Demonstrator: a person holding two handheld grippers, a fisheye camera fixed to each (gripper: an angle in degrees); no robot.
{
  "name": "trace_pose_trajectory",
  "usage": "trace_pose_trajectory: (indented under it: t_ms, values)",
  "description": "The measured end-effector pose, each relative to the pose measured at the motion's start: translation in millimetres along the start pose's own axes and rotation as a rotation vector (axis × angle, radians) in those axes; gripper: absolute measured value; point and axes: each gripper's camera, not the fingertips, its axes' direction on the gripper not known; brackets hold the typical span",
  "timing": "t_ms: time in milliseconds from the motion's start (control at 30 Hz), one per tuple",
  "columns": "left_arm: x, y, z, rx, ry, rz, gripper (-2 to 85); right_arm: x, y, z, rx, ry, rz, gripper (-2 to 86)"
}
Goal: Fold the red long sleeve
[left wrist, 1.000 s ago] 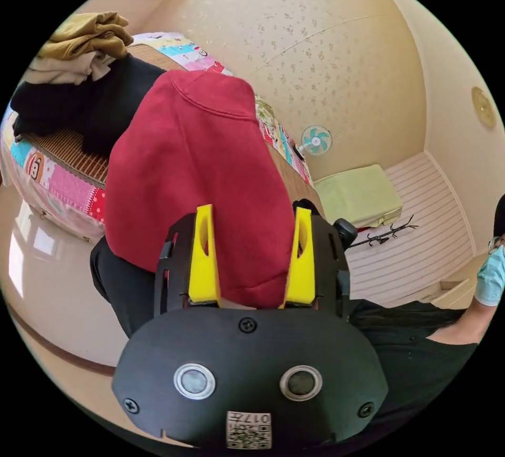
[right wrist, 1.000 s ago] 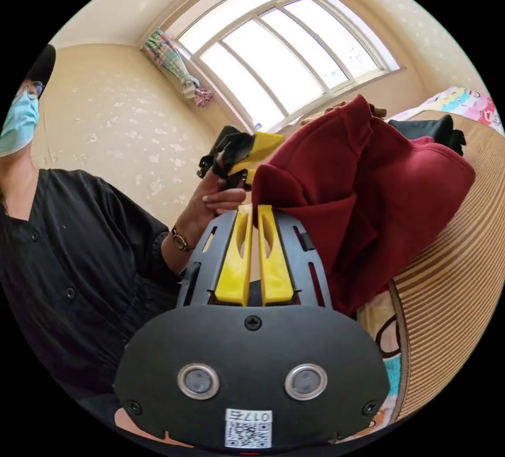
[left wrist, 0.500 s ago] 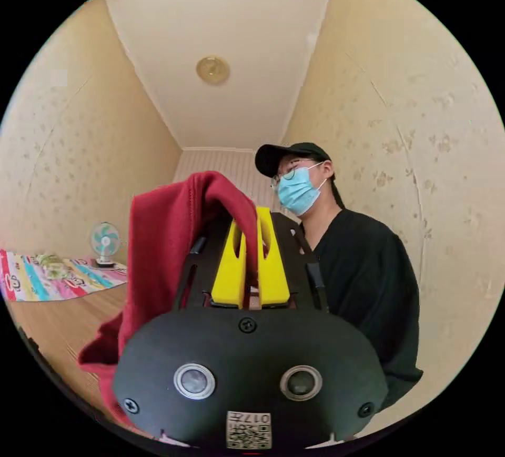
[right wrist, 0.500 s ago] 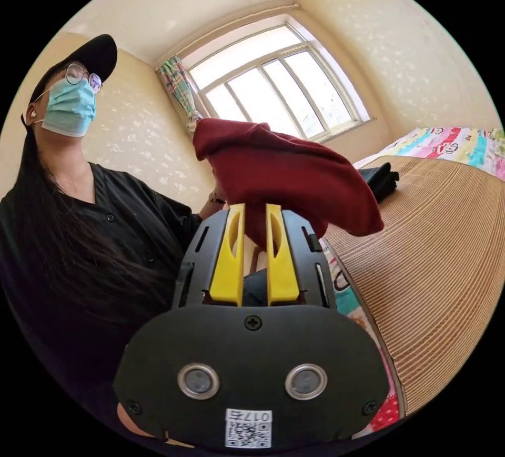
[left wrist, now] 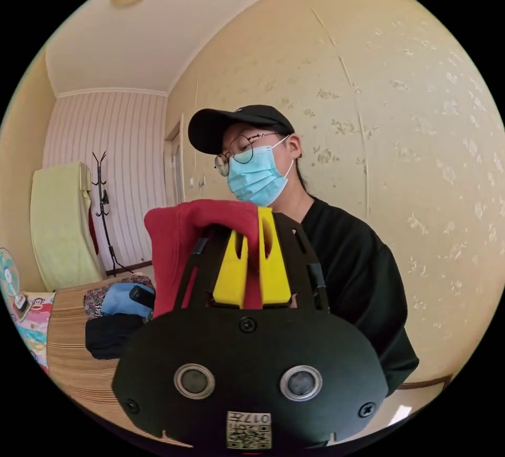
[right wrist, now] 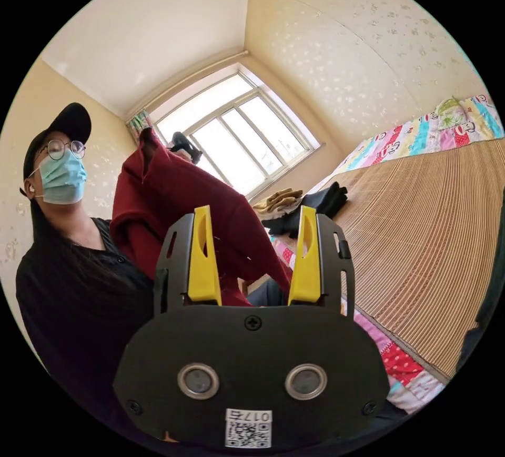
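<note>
The red long sleeve (left wrist: 181, 238) is held up in the air in front of the person. In the left gripper view my left gripper (left wrist: 252, 225) is shut on a fold of its cloth, which drapes over the jaws and hangs to the left. In the right gripper view the red long sleeve (right wrist: 173, 199) hangs from the left gripper (right wrist: 184, 143), seen dark against the window. My right gripper (right wrist: 254, 217) stands open, its jaws wide apart, with the garment's lower part behind the gap and free of the jaws.
A bed with a woven bamboo mat (right wrist: 421, 246) and patterned sheet (right wrist: 421, 136) lies to the right. Piled dark and tan clothes (right wrist: 300, 204) sit near the window. More clothes (left wrist: 113, 315) lie on the mat. A coat rack (left wrist: 100, 199) and fan (left wrist: 10, 283) stand beyond.
My right gripper opened and let go of the red cloth. The left gripper closed on the garment earlier and still holds it lifted. Both cameras have swung round.
</note>
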Motion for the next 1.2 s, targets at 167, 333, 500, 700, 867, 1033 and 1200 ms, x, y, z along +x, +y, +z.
trace_pose_trajectory:
  t_ms: [167,333,500,700,867,1033,1200]
  values:
    - [36.7,-20.9,-6.8,-0.039,-0.265,-0.045,1.6,-44.7,-10.7,48.5,-0.316,-0.098,-0.208,9.0]
    - [87.4,-25.4,-52.6,-0.003,-0.730,-0.289,0.5,-105.6,-27.3,-15.8,0.103,0.343,-0.216,4.1]
    - [143.5,-50.0,-15.1,0.072,-1.167,-0.288,0.3,-232.2,-57.3,-33.9,0.351,0.688,-0.549,3.6]
    - [140.0,-79.0,-9.8,-0.118,-1.308,-0.306,0.0,-294.6,-112.2,-41.1,0.589,0.733,-0.637,3.5]
    - [118.3,-74.6,-0.9,-0.298,-1.571,-0.339,-0.3,-299.6,-129.0,-11.6,0.596,0.831,-0.701,3.4]
    - [40.3,-75.7,-39.1,-0.257,-1.671,-0.416,1.1,-251.9,-186.1,25.0,0.527,1.059,-0.674,3.6]
    - [-162.9,-65.9,-173.2,-0.449,-1.766,-0.732,9.8,-45.0,-354.6,74.0,0.100,1.282,-0.355,5.6]
